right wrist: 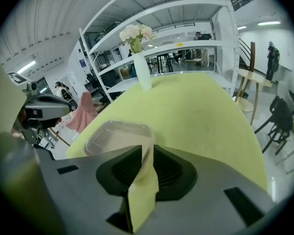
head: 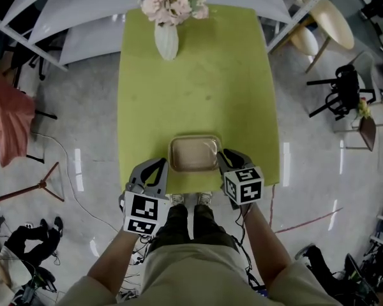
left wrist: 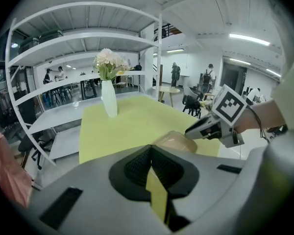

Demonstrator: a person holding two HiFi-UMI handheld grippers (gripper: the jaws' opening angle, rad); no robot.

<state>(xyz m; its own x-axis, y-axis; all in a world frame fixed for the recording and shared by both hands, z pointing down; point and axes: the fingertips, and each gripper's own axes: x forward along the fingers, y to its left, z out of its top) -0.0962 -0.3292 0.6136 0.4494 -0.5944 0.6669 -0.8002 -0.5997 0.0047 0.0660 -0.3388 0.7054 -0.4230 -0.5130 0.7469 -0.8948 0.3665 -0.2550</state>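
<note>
A shallow tan plastic container (head: 194,153) with a clear lid sits near the front edge of the yellow-green table (head: 198,75). My right gripper (head: 223,158) is at its right rim. In the right gripper view the container's (right wrist: 112,136) near corner runs into the narrow gap between the dark pads (right wrist: 118,173), so my right gripper (right wrist: 143,155) is shut on that rim. My left gripper (head: 161,168) hangs just left of the container, not touching it. In the left gripper view my left gripper (left wrist: 150,164) has its pads together with nothing held; the container (left wrist: 175,142) lies ahead to the right.
A white vase of pale pink flowers (head: 166,24) stands at the table's far end. White shelving (head: 64,18) lies behind and to the left. A round stool (head: 329,24) and a black chair (head: 341,91) are at the right, and a pink cloth (head: 9,123) hangs at the left.
</note>
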